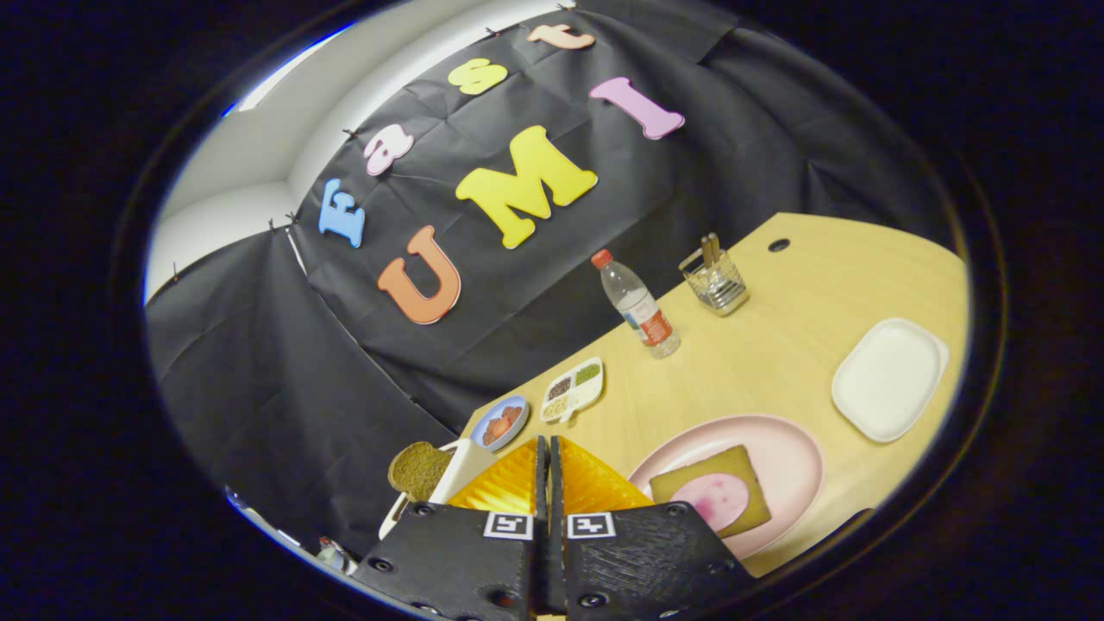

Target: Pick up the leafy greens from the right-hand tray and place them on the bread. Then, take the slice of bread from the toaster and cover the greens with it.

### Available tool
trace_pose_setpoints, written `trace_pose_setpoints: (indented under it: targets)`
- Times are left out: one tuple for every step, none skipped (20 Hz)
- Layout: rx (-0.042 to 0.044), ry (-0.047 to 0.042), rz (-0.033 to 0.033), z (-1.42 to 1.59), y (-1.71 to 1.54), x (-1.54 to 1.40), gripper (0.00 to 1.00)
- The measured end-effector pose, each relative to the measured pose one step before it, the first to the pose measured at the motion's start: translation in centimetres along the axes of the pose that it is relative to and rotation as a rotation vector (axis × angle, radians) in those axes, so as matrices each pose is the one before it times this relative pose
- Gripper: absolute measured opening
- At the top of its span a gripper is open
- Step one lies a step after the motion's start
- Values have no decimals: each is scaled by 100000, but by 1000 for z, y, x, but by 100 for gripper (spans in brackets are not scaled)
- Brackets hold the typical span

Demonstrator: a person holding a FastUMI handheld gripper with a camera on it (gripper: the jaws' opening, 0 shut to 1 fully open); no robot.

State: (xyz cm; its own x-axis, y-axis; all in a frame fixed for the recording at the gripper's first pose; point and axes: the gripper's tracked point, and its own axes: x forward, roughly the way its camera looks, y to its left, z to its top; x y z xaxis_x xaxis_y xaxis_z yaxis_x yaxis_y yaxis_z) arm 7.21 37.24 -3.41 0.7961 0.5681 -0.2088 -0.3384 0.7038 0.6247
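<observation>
My gripper (548, 442) is shut, its two fingers pressed together with nothing visible between them. It hangs tilted above the near edge of the wooden table (776, 345). Just right of the fingers lies a pink plate (789, 448) holding a square slice of bread (749, 470) topped with a round pink slice of ham (714, 502). Just left of the fingers stands a white toaster (455, 473) with a brown slice of bread (418, 470) sticking out of it. Beyond the plate, to the right, sits a white rectangular tray (888, 379) with a bare surface.
Beyond the fingers are a small blue dish of reddish food (500, 423) and a white divided dish of seasonings (572, 388). Further back stand a plastic water bottle (640, 306) and a clear holder with sticks (714, 278). Black cloth walls the table's far side.
</observation>
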Motion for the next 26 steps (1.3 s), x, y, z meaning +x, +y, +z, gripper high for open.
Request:
trace_pose_setpoints:
  targets:
    - [1285,869,-421,-337,-534,93,0]
    - [874,-54,-1165,-76,-781,113,0]
    - [266,-661,-2082,155,-1032,116,0]
    - [-78,-713,-2455,282,-1173,148,0]
    - [16,-817,-2427,220,-1023,36,0]
    - [-564,-983,-2688,358,-1063,0,0]
    - [-1642,-755,-2080,235,-861,-42,0]
    - [-2013,-562,-2044,191,-889,-9,0]
    - [-1986,440,-1993,-163,-800,138,0]
    - [-1412,793,-1255,-145,-779,188,0]
    - [-819,982,-1148,-272,-664,164,0]
    - [-970,216,-1602,16,-721,101,0]
    - [-1123,-41,-1676,-212,-564,115,0]
    - [-1170,-458,-1631,31,-642,47,0]
    - [-1048,-738,-1510,78,-524,-9,0]
    - [-1092,-627,-796,122,-310,7,0]
    - [-1977,-403,-1131,-81,-353,-44,0]
    - [-2453,148,-1575,-107,-386,92,2]
    - [-2775,486,-972,-225,-112,81,0]
    - [-2109,684,-393,-283,25,52,0]
    - [-2584,306,-563,-207,-1,-116,2]
    - [-3091,-18,-1360,-272,-163,200,11]
    - [-3149,-374,-1147,-91,-485,-324,20]
    - [-2288,-1942,-892,228,-390,-355,29]
    - [-2384,-3332,-1336,515,-376,-470,37]
    - [-2096,-2862,-1583,657,-355,-324,46]
